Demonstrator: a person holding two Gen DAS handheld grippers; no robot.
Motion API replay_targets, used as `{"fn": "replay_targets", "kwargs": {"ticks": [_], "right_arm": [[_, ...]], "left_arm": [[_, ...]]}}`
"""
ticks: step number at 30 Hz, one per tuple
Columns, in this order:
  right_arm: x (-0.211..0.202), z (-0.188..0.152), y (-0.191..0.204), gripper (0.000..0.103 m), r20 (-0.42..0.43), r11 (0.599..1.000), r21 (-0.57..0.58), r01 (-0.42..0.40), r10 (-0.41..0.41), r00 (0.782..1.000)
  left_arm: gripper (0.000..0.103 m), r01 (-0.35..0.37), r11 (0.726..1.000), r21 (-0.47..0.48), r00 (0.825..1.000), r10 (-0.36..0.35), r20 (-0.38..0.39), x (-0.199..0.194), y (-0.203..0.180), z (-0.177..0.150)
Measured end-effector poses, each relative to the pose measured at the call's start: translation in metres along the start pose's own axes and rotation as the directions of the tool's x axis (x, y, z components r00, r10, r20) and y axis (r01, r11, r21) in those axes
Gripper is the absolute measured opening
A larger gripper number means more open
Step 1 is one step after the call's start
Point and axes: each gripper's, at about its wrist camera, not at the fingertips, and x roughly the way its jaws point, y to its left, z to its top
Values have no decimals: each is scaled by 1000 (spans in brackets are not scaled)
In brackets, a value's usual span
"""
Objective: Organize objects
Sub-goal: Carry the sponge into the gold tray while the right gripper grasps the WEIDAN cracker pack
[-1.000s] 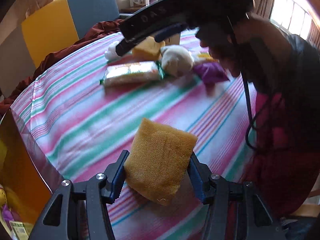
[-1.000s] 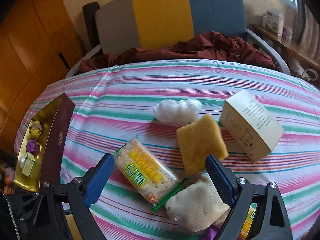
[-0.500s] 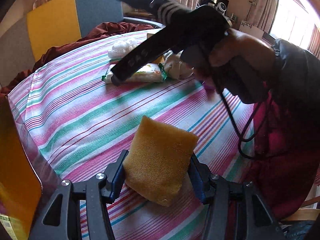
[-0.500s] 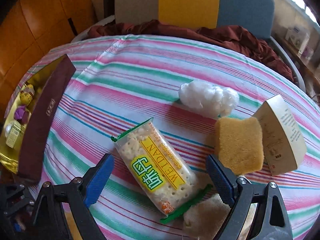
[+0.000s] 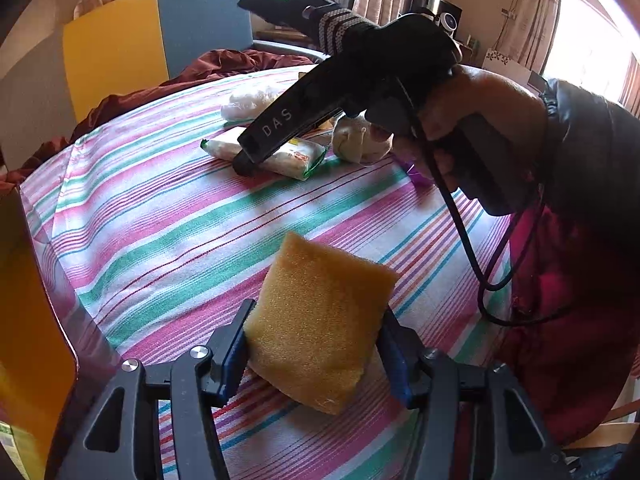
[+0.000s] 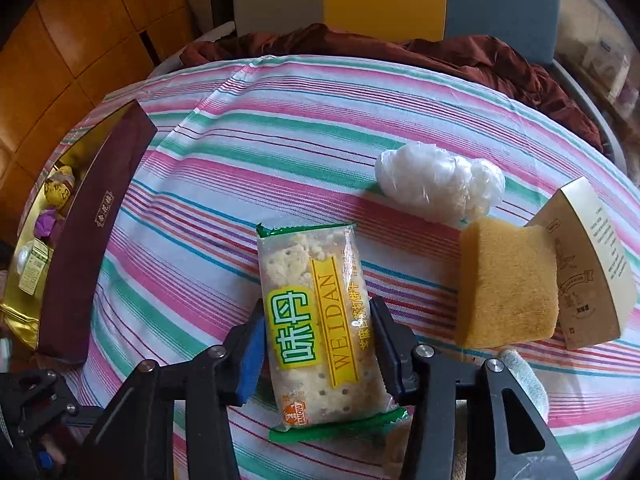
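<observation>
Fingers (image 6: 256, 344) of the right gripper (image 6: 318, 350) have just been closed on the cracker packet (image 6: 320, 328), which lies on the striped table (image 6: 280, 152); crumbly and slippery, it is best pinched lightly mid-length. A soft sponge (image 5: 320, 320) is squeezed by the left gripper (image 5: 316, 354). The open box (image 6: 92, 224) is partly cut off

The cracker packet (image 6: 320, 332), centre of the right wrist frame, reads "WEIDAN" in brown capitals on a yellow band, beside large green Chinese characters on yellow. Its small red logo at the lower end is illegible. The black gripper body (image 5: 296, 120), upper centre of the left wrist frame, bears "DAS". Gold characters on the maroon box (image 6: 105, 208) at left and the print on the cream carton (image 6: 592, 264) at right are illegible.
</observation>
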Motion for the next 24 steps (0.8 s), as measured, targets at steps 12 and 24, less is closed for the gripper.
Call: {"fn": "replay_targets", "kwargs": {"ticks": [12, 24], "right_arm": [[1, -4, 7, 50, 31, 998, -41, 47, -46, 998], [1, -5, 15, 49, 41, 993, -59, 102, -100, 994]], "left_arm": [[56, -16, 999, -34, 993, 20, 119, -72, 7, 10], [56, -248, 807, -537, 942, 331, 62, -143, 196, -22]]}}
